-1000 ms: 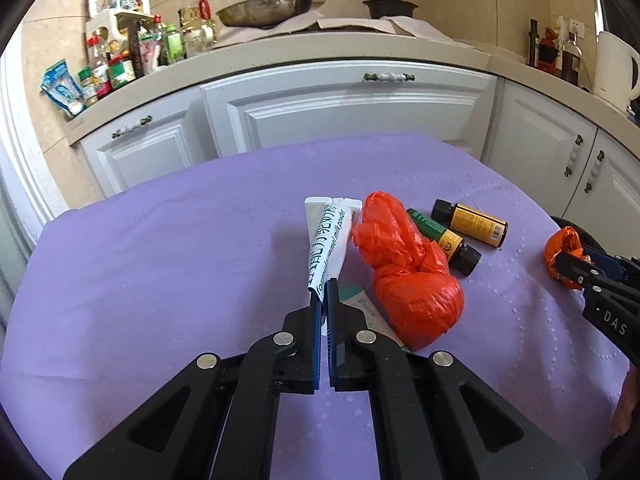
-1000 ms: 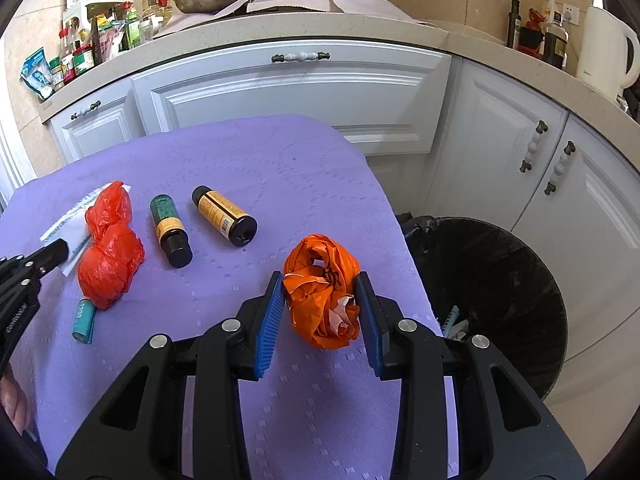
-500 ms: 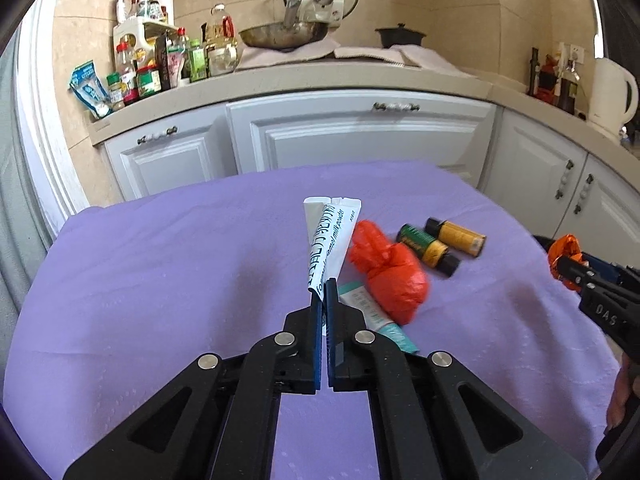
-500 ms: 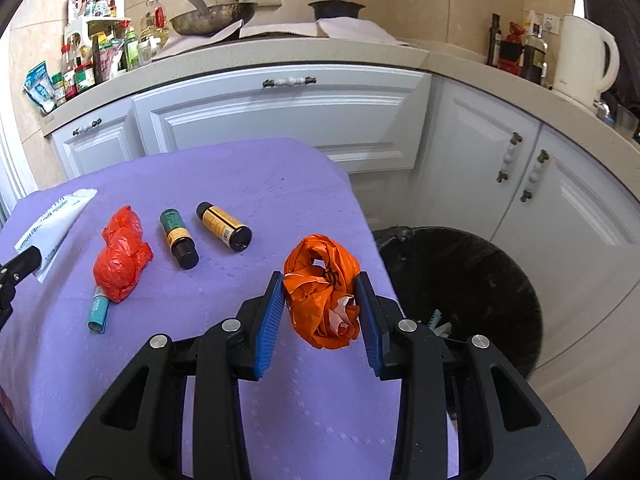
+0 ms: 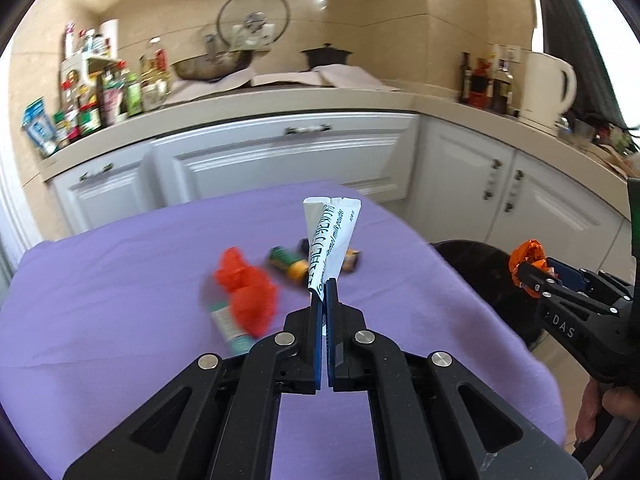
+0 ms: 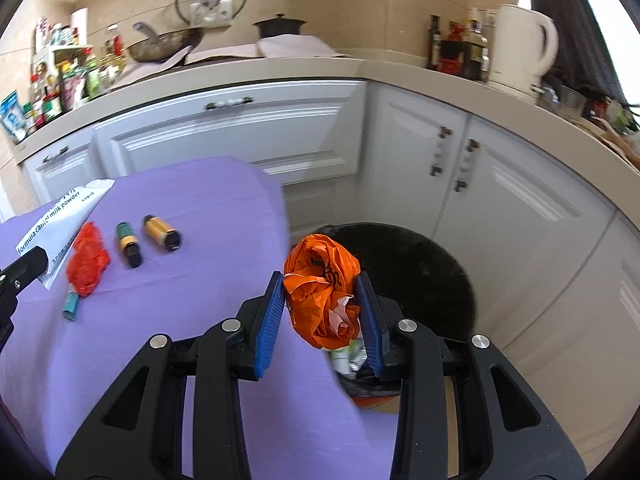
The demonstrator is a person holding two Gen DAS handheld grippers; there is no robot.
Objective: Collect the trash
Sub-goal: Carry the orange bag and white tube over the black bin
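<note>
My left gripper [image 5: 323,292] is shut on a white milk powder sachet [image 5: 329,240] and holds it above the purple table [image 5: 120,272]. My right gripper [image 6: 322,300] is shut on a crumpled orange plastic bag [image 6: 320,284], at the table's right edge, over the near rim of the black trash bin [image 6: 416,272]. On the table lie a red crumpled bag [image 6: 86,264], a teal tube [image 6: 71,306] and two small bottles, one green-labelled [image 6: 128,242] and one yellow-labelled [image 6: 160,234]. The right gripper with its orange bag [image 5: 528,260] also shows in the left wrist view.
White kitchen cabinets [image 6: 240,140] curve behind the table and bin. The counter holds bottles [image 5: 104,96], a wok [image 6: 164,46], a black pot [image 6: 280,26] and a white kettle [image 6: 520,44]. The bin holds some trash [image 6: 348,356].
Both grippers have risen and swung right with their loads. The orange bag has gone from above the table to the edge by the bin. The sachet is higher above the table.
</note>
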